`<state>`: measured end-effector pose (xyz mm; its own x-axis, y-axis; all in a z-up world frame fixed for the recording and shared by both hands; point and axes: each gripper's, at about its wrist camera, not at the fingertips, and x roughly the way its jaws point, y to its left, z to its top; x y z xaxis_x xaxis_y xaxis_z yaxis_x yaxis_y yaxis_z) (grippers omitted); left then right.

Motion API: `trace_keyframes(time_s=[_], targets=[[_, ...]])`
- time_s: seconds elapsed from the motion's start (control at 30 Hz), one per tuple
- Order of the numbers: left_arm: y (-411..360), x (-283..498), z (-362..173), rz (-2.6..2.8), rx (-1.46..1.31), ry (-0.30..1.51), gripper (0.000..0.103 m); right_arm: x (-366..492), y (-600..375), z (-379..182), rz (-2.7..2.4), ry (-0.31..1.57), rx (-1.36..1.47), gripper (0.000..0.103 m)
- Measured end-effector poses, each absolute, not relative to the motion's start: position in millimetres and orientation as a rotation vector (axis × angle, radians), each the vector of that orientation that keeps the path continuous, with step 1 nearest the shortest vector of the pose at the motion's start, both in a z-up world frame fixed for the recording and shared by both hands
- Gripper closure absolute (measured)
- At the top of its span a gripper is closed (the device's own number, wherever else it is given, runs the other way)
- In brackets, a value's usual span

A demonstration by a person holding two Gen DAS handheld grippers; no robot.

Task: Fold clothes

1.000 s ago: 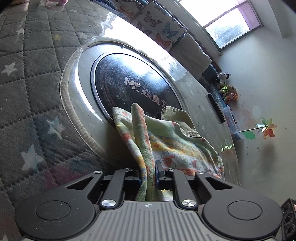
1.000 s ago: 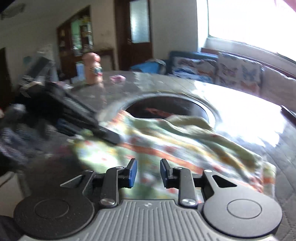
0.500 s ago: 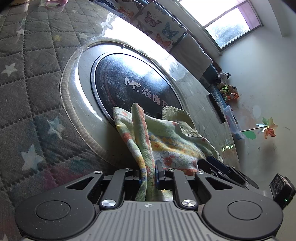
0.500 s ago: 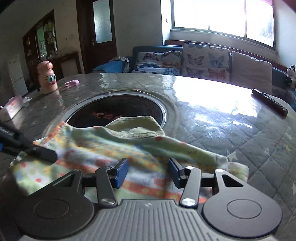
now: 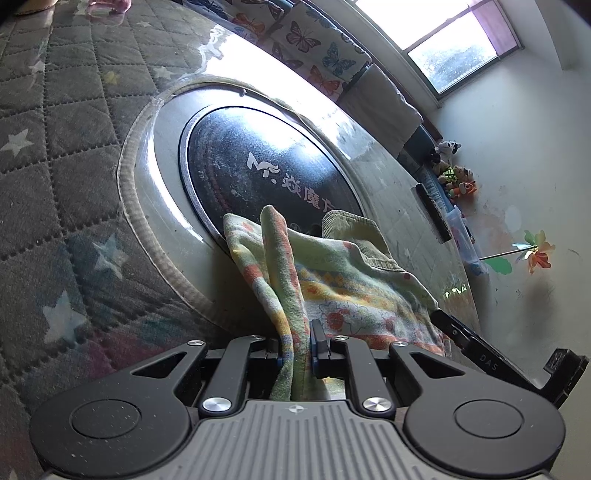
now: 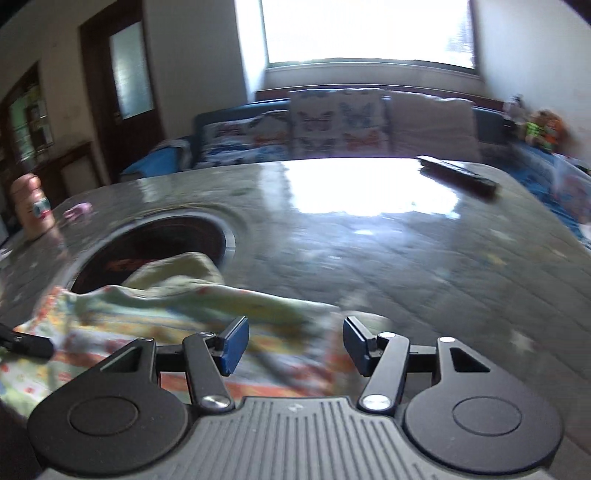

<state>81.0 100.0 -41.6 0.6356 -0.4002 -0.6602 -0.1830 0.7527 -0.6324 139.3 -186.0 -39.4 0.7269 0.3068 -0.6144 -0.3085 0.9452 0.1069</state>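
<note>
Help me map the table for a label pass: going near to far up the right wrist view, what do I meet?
Right gripper, open → floral garment → round dark cooktop recess → remote control → sofa with butterfly cushions → window.

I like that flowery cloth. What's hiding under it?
Under the flowery cloth lies the quilted table cover, and its far edge overlaps the round black cooktop. Anything else beneath is covered.
</note>
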Motion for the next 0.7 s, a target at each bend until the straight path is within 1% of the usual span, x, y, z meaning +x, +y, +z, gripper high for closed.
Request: trace_keyframes(time_s=[0.2, 0.3, 0.33, 0.37, 0.4, 0.47, 0.57, 0.7], targets=[[96.1, 82.9, -39.6, -0.131, -0.704, 0.897, 0.089, 137.8, -208.2, -51.8, 0.277, 0.699, 0.057, 0.045], [92.9, 84.6, -37.6, -0.125, -0.680, 0.900, 0.089, 137.9, -203.8, -56.6, 0.301, 0.703, 0.068, 0.047], [92.0, 85.1, -37.0, -0.121, -0.674, 0.901, 0.089, 137.5, -201.0, -57.4, 0.310, 0.699, 0.065, 0.055], [91.0, 85.5, -36.0, -0.118, -0.665, 0.903, 0.089, 137.4, -198.5, -57.7, 0.317, 0.698, 0.066, 0.066], [89.4, 86.1, -34.5, -0.113, -0.653, 0.905, 0.089, 137.0, -195.8, -57.8, 0.325, 0.698, 0.067, 0.070], [85.8, 86.8, -30.0, -0.110, -0.627, 0.901, 0.090, 135.1, -196.7, -56.6, 0.330, 0.690, 0.075, 0.089], [78.6, 88.1, -18.7, -0.114, -0.584, 0.883, 0.091, 130.0, -201.3, -53.1, 0.339, 0.671, 0.100, 0.092], [64.8, 94.0, 2.0, -0.149, -0.524, 0.846, 0.092, 117.2, -213.9, -40.2, 0.344, 0.623, 0.136, 0.093]])
